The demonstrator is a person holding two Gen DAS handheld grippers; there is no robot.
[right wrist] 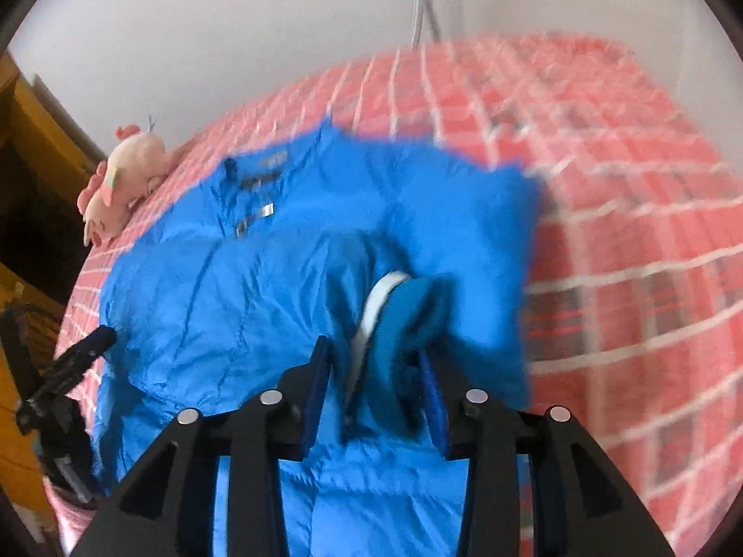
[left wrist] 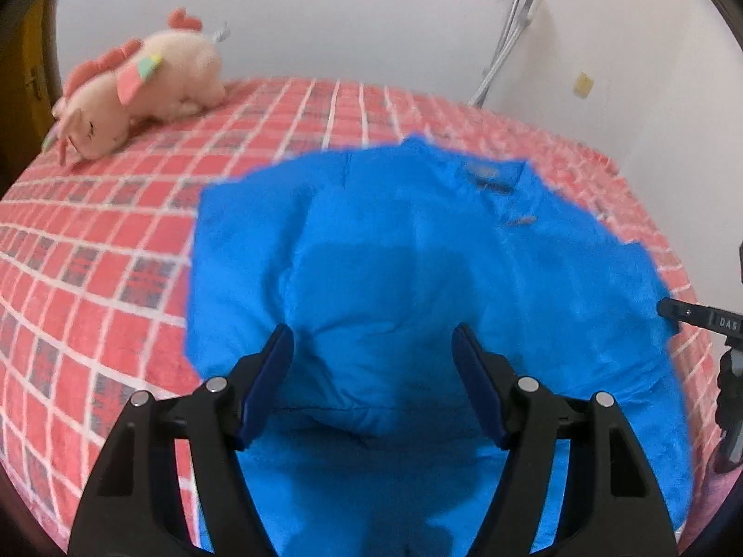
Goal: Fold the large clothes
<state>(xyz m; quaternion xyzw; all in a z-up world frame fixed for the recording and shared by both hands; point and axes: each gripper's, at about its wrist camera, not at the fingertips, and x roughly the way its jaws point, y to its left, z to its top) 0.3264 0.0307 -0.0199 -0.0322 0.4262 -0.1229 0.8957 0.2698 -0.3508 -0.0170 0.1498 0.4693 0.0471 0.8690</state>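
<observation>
- The blue jacket (left wrist: pixel 418 278) lay spread on the bed (left wrist: pixel 93 241), over its red checked cover, collar end toward the far wall.
- The left hand-held gripper (left wrist: pixel 374 348) hung just above the jacket's near part, its blue pads (left wrist: pixel 274 371) wide apart with nothing between them.
- The right hand-held gripper (right wrist: pixel 376 371) had its pads (right wrist: pixel 316 390) pressed in on a bunched blue sleeve cuff (right wrist: pixel 399 320) with a white edge, lifted over the jacket (right wrist: pixel 223 288); that view was blurred.
- A pink plush toy (left wrist: pixel 134 88) rested at the bed's far left corner, well apart from the jacket.
- White cables (left wrist: pixel 511 32) ran down the wall behind the bed.
</observation>
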